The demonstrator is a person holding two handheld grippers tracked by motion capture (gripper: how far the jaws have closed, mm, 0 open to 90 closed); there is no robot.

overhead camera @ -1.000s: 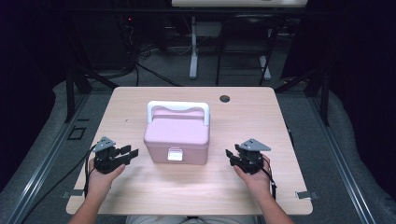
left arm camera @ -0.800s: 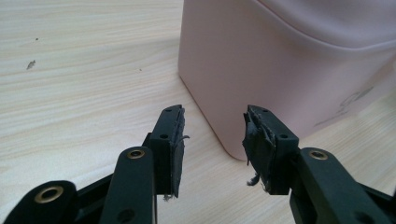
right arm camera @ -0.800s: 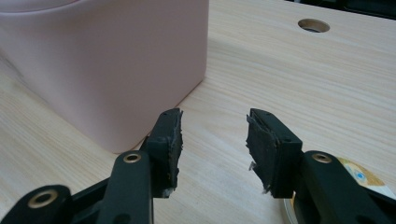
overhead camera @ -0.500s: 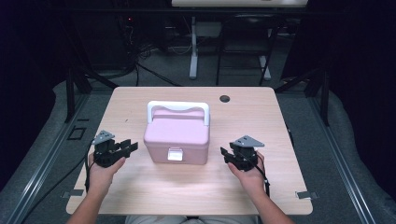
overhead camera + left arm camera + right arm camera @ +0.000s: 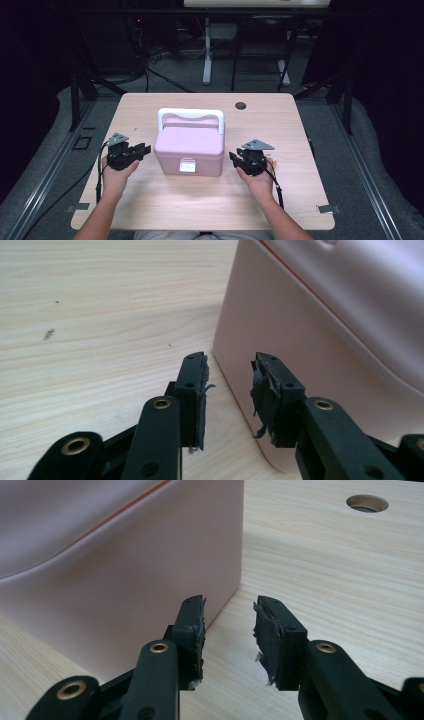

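Both tools, left tool (image 5: 145,148) and right tool (image 5: 233,158), flank the unlabelled pink box (image 5: 190,142), jaws parted.

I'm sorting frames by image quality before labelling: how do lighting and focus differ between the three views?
High view: the table is brightly lit against dark, murky surroundings, and the pink box looks soft and lacks fine detail. Left gripper view: even light, wood grain and the box wall fairly sharp, the nearest parts of the jaws slightly soft. Right gripper view: similar, with the table's round hole a little blurred.
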